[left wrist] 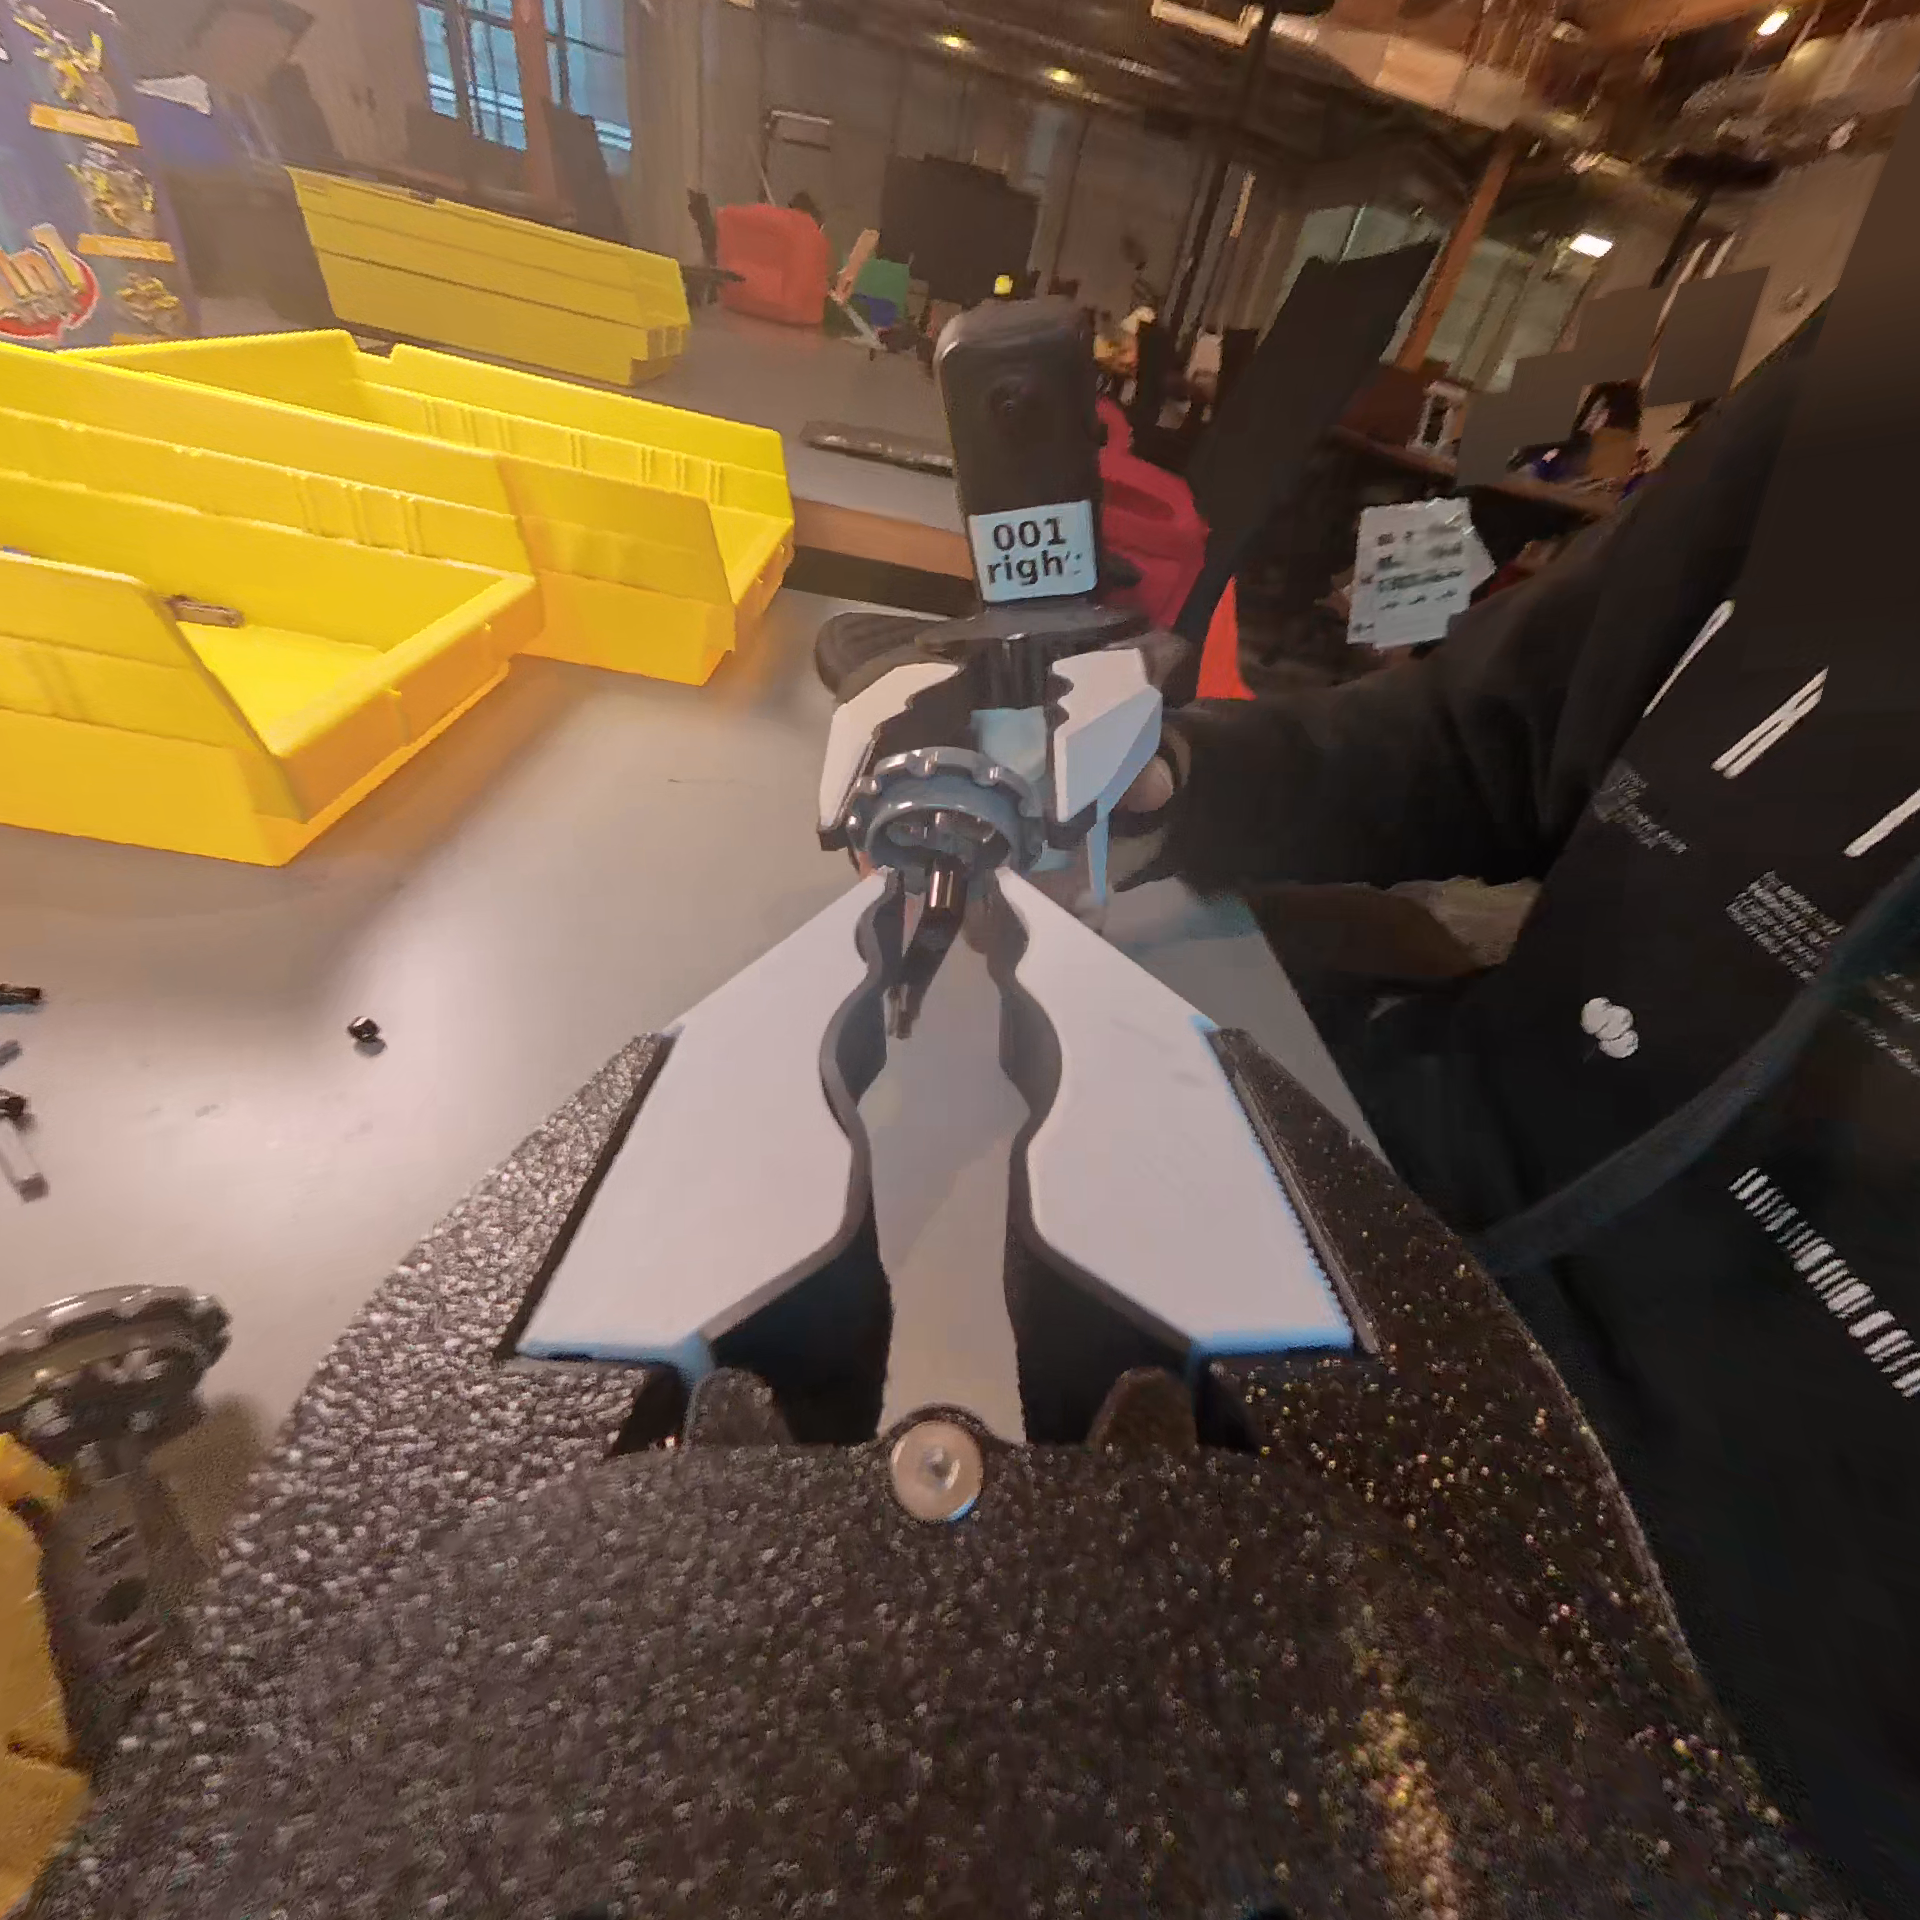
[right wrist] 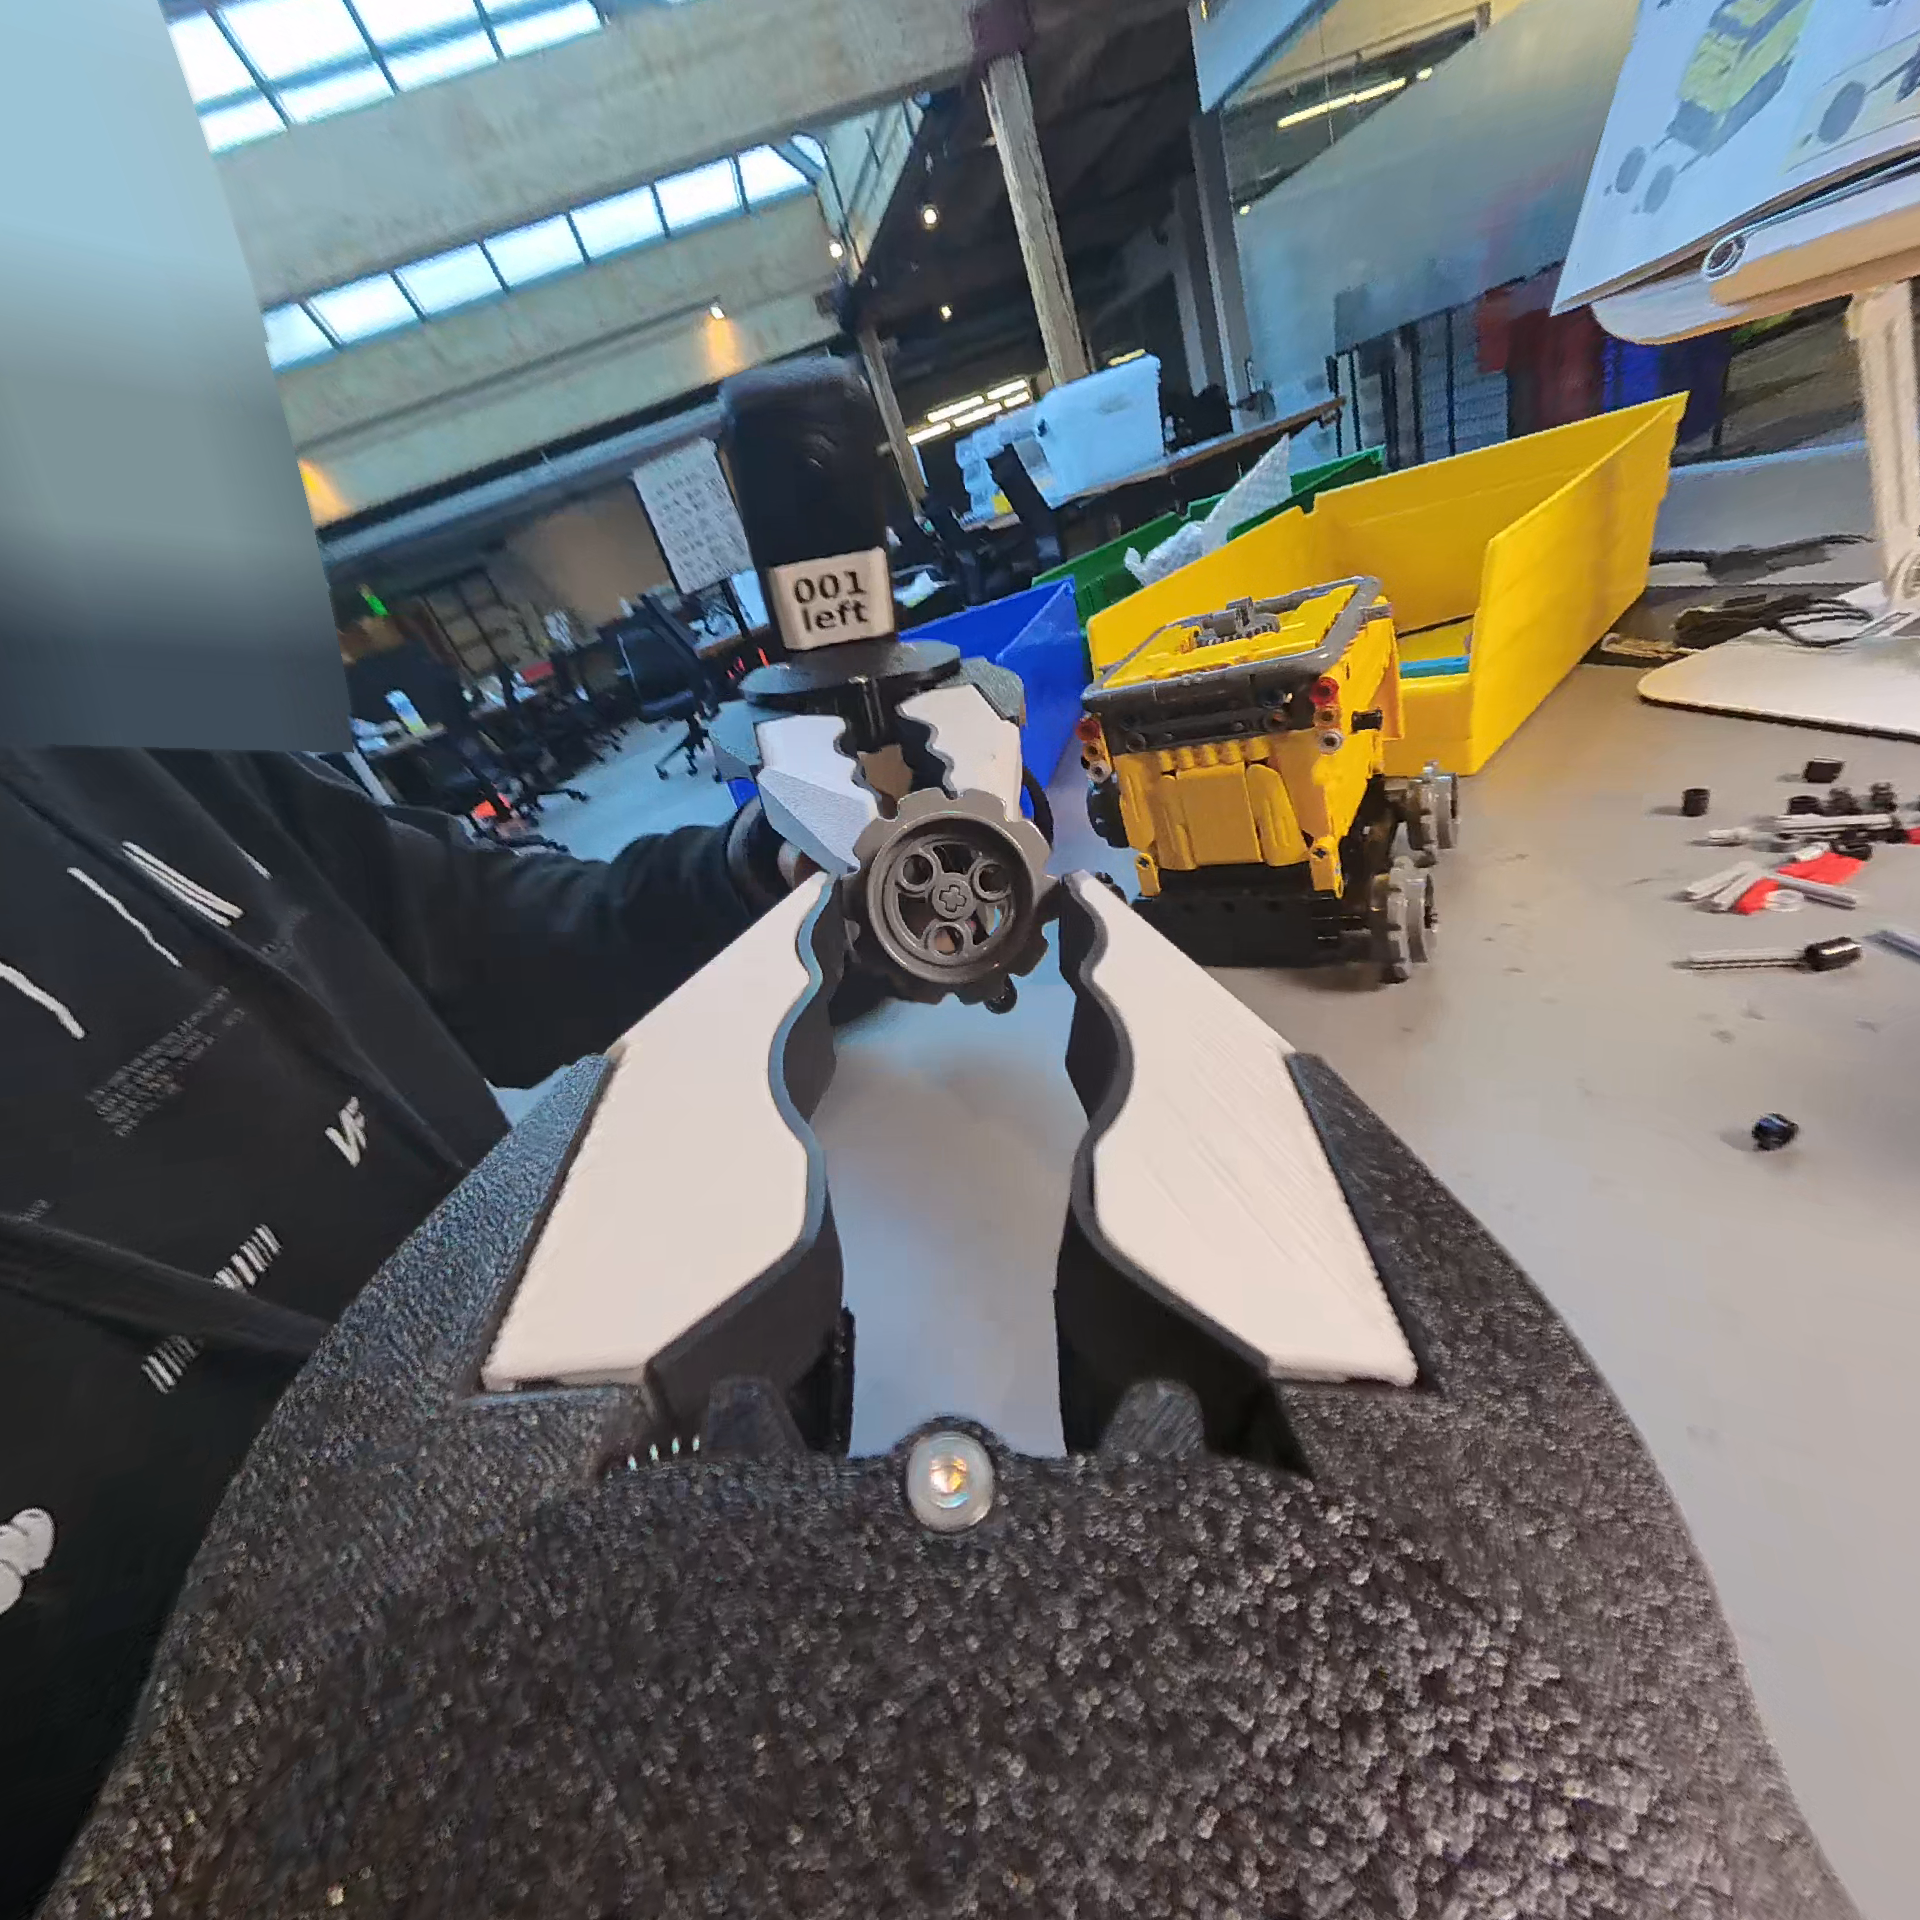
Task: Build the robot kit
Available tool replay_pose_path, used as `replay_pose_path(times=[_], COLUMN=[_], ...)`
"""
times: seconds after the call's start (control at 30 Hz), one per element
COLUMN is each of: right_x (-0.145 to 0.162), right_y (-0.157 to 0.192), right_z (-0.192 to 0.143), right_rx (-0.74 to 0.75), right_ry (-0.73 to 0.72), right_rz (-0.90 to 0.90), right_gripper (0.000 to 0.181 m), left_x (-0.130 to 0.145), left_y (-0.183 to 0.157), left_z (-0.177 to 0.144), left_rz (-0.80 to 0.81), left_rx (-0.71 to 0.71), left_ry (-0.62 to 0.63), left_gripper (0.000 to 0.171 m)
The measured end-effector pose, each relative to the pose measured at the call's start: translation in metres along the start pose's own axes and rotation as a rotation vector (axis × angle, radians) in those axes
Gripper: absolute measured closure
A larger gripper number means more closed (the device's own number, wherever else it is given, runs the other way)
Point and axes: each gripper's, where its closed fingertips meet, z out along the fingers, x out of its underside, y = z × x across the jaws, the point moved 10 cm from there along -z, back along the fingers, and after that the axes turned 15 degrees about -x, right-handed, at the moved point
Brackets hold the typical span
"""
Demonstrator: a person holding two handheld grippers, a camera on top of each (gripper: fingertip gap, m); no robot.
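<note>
My right gripper (right wrist: 948, 896) is shut on a grey toothed wheel (right wrist: 943, 920) and holds it above the grey table, hub towards the camera. In the left wrist view the right gripper (left wrist: 971, 769) faces me with the wheel (left wrist: 935, 816) at its tips. My left gripper (left wrist: 940, 899) is nearly closed on a small black pin with a thin axle (left wrist: 928, 935), its tip at the wheel's hub. In the right wrist view the left gripper (right wrist: 883, 774) sits right behind the wheel. A person in dark sleeves holds both.
Yellow bins (left wrist: 312, 582) stand at the left. A yellow brick vehicle (right wrist: 1247, 769) stands in front of a yellow bin (right wrist: 1507, 561) and a blue bin (right wrist: 1029, 644). Loose small parts (right wrist: 1808, 852) and a black pin (left wrist: 364, 1031) lie on the table. A second grey wheel (left wrist: 104, 1361) lies nearby. Left and right tips are no more than a few centimetres apart.
</note>
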Motion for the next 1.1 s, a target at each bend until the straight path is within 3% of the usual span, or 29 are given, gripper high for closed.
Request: replay_pose_path(times=[0.57,0.9,1.1], right_x=[0.007,0.023,0.019], right_y=[-0.002,-0.004,-0.013], right_z=[0.013,0.016,0.008], right_rx=[0.117,0.148,0.090], right_ry=[0.326,0.525,0.523], right_rz=[-0.169,-0.204,0.066], right_gripper=[0.140,0.141,0.140], left_x=[0.014,0.031,0.037], left_y=[-0.013,-0.008,-0.005], left_z=[0.008,0.018,0.021], left_rz=[0.451,0.341,0.161], left_rx=[-0.214,-0.179,-0.069], left_ry=[0.250,0.430,0.395], left_gripper=[0.167,0.167,0.160])
